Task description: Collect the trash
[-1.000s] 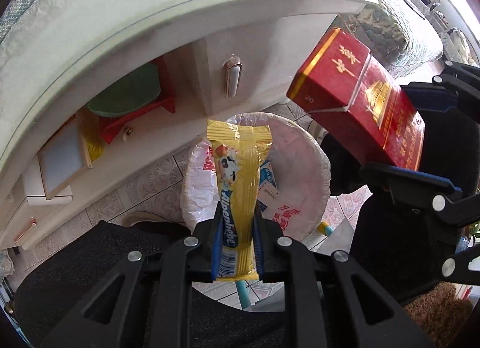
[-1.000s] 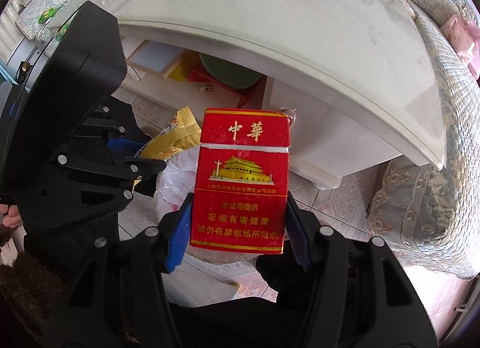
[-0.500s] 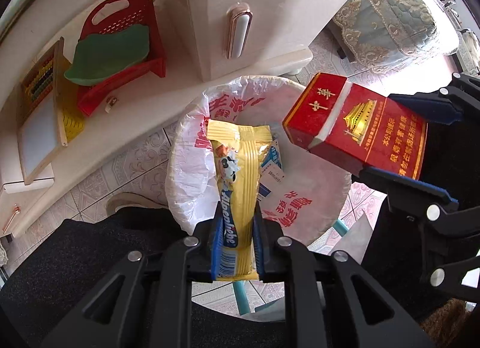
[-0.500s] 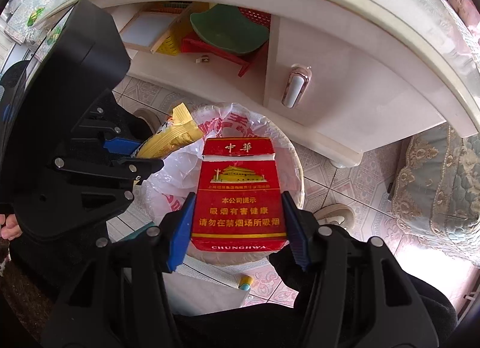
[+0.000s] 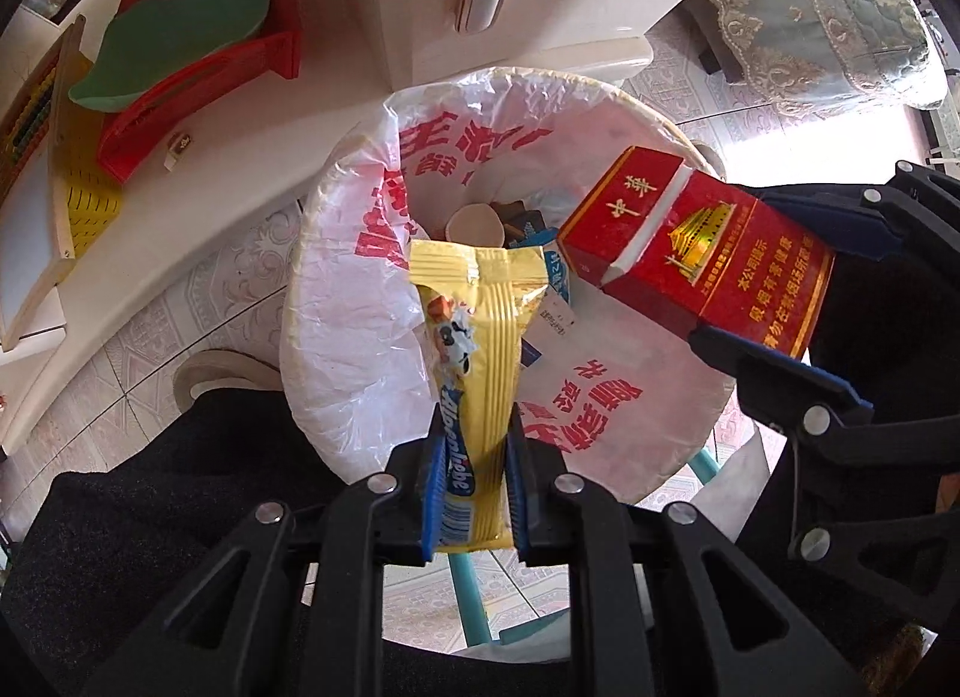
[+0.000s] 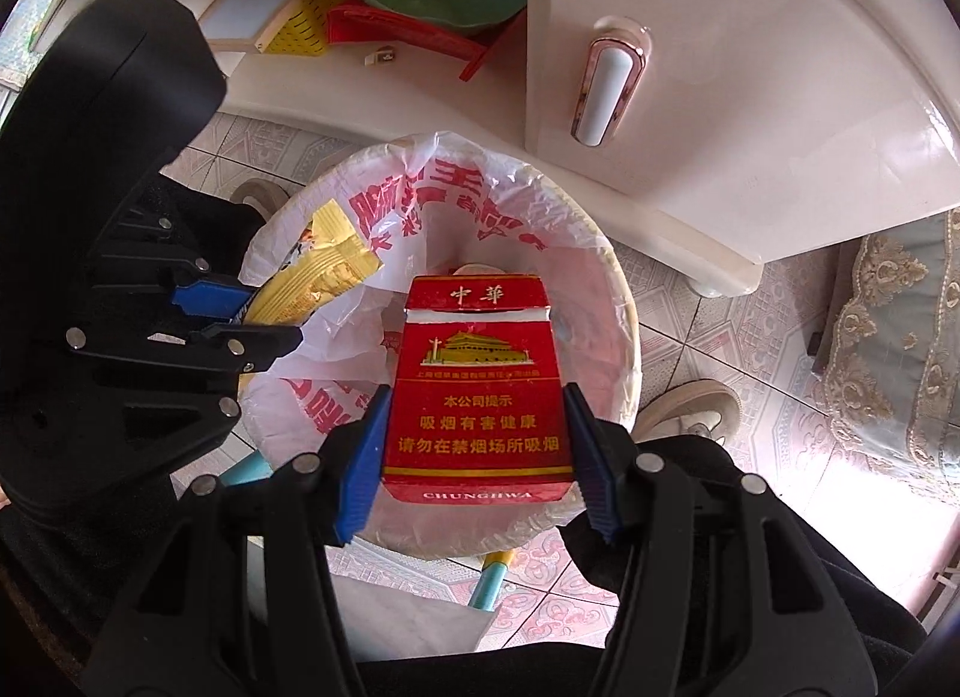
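Left hand-held gripper (image 5: 471, 493) clamps yellow wrapper (image 5: 480, 349), right hand-held gripper (image 6: 474, 445) clamps red cigarette pack (image 6: 477, 391), both poised over lined bin (image 6: 624, 337) for dropping.

The bin (image 5: 654, 451), lined with a plastic bag (image 5: 354, 349), stands on the tiled floor in front of the cabinet (image 6: 750, 114). Above its mouth hang a snack wrapper (image 5: 486, 373) and, to its right, a cigarette pack (image 5: 708, 271). A paper cup (image 5: 474, 224) lies inside. A basket (image 5: 198, 90) sits on the shelf to the left.
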The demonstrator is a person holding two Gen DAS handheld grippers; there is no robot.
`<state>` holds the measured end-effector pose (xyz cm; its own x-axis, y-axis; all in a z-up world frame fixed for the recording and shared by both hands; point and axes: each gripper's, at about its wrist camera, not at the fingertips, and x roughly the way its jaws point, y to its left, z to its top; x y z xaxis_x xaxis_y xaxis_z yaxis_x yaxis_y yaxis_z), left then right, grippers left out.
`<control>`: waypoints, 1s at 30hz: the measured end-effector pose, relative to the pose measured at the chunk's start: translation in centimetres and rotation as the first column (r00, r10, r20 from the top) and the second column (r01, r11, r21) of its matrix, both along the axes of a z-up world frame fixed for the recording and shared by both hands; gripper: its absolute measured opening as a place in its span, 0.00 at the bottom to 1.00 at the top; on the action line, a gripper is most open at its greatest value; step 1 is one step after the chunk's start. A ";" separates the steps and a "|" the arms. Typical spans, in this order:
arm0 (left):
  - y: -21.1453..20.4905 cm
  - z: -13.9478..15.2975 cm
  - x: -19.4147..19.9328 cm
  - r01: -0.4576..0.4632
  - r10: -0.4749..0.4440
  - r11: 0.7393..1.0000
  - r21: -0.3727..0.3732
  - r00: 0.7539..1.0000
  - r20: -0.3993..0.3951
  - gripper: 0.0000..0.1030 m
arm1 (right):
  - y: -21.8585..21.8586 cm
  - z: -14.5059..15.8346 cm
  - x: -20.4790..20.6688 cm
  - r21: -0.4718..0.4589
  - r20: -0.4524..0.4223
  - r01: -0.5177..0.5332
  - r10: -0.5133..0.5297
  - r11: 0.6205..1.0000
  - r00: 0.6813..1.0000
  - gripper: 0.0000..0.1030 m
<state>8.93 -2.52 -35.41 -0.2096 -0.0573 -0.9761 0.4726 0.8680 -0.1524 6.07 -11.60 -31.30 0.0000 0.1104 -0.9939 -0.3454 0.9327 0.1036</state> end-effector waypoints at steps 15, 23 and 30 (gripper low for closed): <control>-0.3 -3.1 0.2 0.014 -0.010 0.997 0.072 0.999 -0.049 0.22 | 0.5 -2.6 0.3 -0.007 -0.050 -0.014 0.014 1.000 0.999 0.53; 0.7 -3.1 0.9 -0.024 0.028 0.995 0.093 0.999 -0.038 0.62 | 0.3 -3.1 0.6 -0.022 -0.055 0.004 -0.006 1.000 0.998 0.67; 0.4 -2.6 1.0 -0.030 0.031 0.995 0.100 0.999 -0.011 0.66 | -0.3 -2.8 0.7 -0.021 -0.050 0.021 -0.022 1.000 0.999 0.67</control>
